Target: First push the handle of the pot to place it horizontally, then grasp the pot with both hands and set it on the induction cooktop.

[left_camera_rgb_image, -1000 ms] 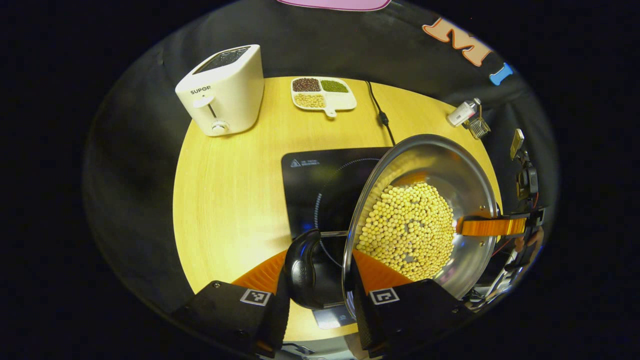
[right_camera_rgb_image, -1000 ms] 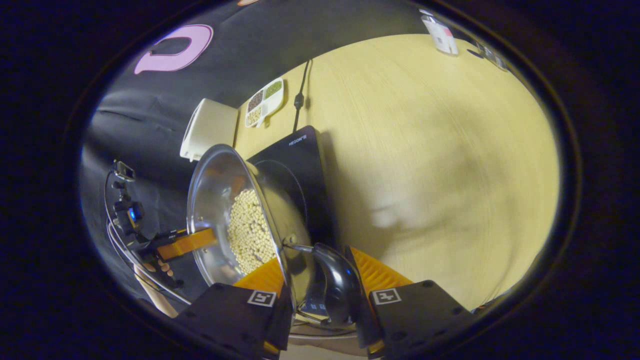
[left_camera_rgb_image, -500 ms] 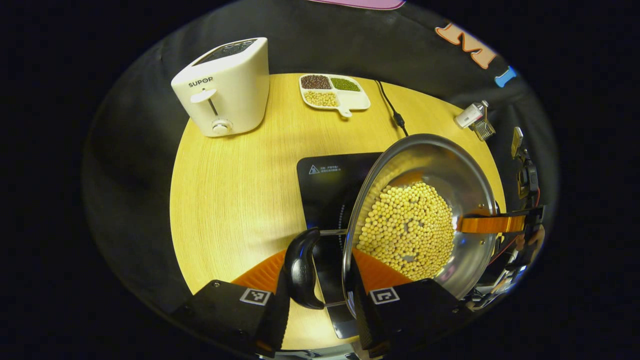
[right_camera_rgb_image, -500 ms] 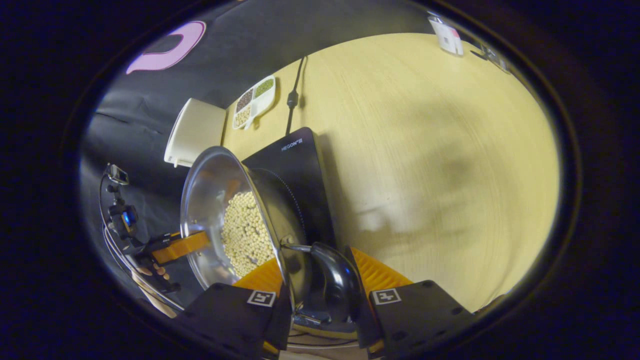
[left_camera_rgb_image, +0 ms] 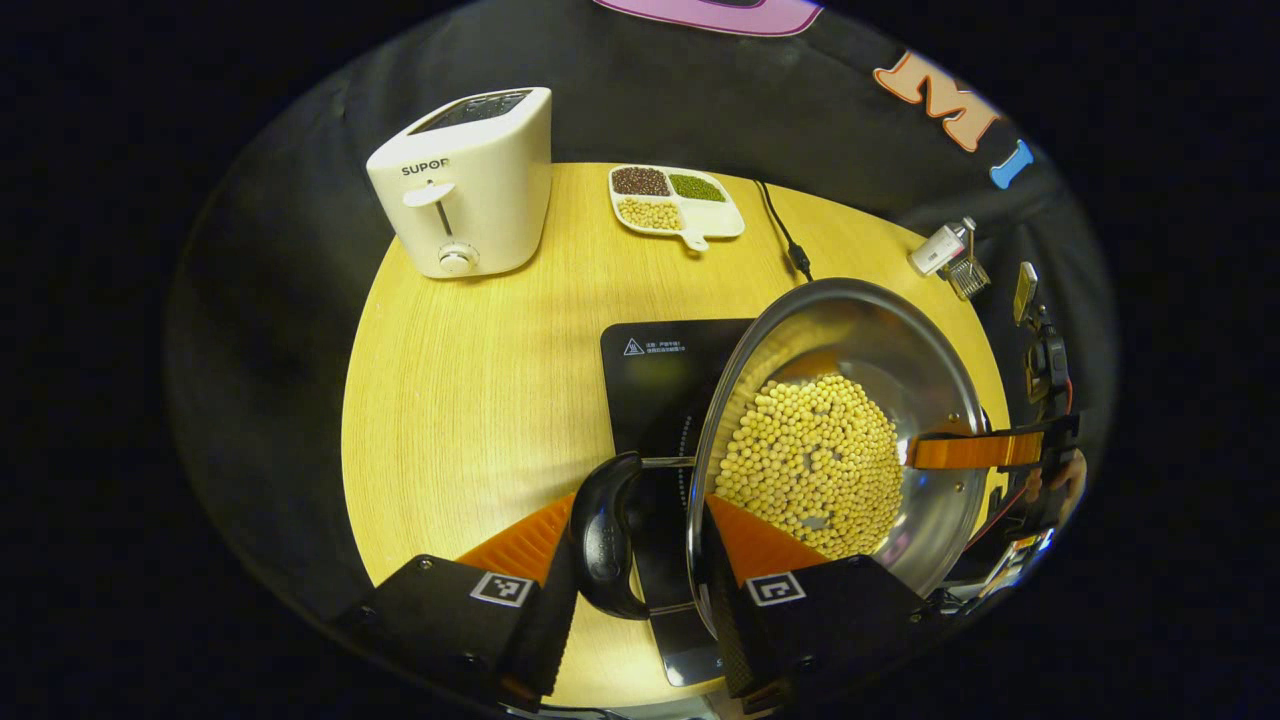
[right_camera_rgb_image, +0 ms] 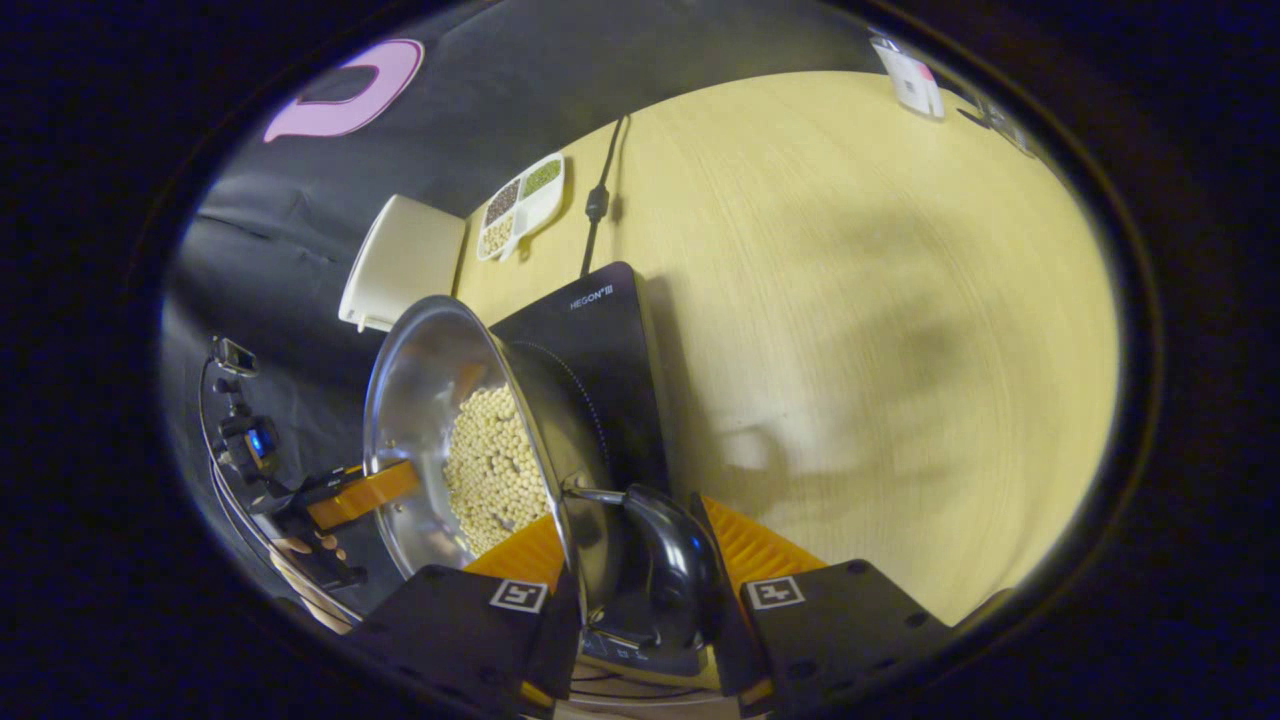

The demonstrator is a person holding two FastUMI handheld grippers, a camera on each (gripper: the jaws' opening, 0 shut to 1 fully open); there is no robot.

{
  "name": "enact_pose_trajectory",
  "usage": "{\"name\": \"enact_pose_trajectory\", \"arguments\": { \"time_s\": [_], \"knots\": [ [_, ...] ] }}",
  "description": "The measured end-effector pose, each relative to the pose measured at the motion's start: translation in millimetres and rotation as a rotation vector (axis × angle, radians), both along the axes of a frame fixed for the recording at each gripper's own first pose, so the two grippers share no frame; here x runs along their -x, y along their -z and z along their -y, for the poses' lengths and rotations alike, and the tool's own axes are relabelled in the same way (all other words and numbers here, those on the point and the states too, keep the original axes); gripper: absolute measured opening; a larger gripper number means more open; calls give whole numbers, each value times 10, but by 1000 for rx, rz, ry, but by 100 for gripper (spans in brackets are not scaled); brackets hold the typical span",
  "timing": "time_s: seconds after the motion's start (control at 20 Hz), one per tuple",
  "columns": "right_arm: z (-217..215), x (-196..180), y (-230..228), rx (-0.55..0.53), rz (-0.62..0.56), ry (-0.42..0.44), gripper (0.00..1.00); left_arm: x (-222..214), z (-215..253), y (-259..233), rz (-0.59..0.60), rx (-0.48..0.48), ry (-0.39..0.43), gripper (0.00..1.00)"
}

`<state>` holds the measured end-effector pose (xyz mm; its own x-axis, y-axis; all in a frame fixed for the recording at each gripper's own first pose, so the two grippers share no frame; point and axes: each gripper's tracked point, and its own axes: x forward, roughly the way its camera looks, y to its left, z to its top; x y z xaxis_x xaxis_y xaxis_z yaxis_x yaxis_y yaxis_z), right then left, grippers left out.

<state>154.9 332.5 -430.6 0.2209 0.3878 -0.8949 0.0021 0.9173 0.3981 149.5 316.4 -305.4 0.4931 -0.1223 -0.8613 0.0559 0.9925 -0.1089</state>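
You are gripping the steel pot (left_camera_rgb_image: 850, 420), filled with pale beans (left_camera_rgb_image: 815, 460), at centre right above the cooktop (left_camera_rgb_image: 650, 370). Your left gripper (left_camera_rgb_image: 640, 545) is clamping one black side handle (left_camera_rgb_image: 605, 535), its fingers straddling the rim. Your right gripper (right_camera_rgb_image: 640, 570) is pinching the opposite handle (right_camera_rgb_image: 670, 575) at bottom centre.

Left tongs (left_camera_rgb_image: 640, 525) clamped on a side handle, right tongs (right_camera_rgb_image: 640, 545) clamped opposite, both level

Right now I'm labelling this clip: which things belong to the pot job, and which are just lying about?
Job:
pot of beans
pot handles
induction cooktop
left hand-held gripper
right hand-held gripper

Lying about:
toaster
divided dish
power cord
table
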Motion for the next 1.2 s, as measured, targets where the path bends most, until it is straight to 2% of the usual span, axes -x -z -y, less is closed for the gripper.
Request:
{"name": "enact_pose_trajectory", "arguments": {
  "time_s": [0.25, 0.3, 0.35, 0.4, 0.45, 0.5, 0.65, 0.85, 1.05, 1.2],
  "knots": [
    [58, -65, -142, -12, 55, 0, 51, 17, -61, -25, 44, -4, -52, 70],
    [95, -82, -195, -15, 75, 0, 55, 35, -71, -58, 69, -11, -77, 73],
    [135, -85, -259, -14, 100, 4, 63, 39, -84, -117, 107, -23, -95, 82],
    [216, -101, -320, 5, 134, 8, 79, 46, -98, -169, 148, -41, -110, 82],
    [270, -114, -398, 11, 169, 5, 83, 76, -123, -209, 183, -61, -126, 94],
    [327, -102, -441, 27, 195, 8, 93, 91, -134, -314, 216, -80, -142, 100],
    [478, -77, -671, 38, 266, 28, 92, 180, -169, -556, 294, -125, -196, 98],
    [650, -50, -959, 26, 349, 53, 92, 325, -47, -862, 373, -164, -229, 98],
    [960, 38, -1220, 49, 429, 49, 92, 479, 454, -1147, 437, -133, -216, 98],
    [1273, 185, -1511, 37, 480, 24, 92, 606, 891, -1449, 518, -147, -206, 100]
  ]
}}
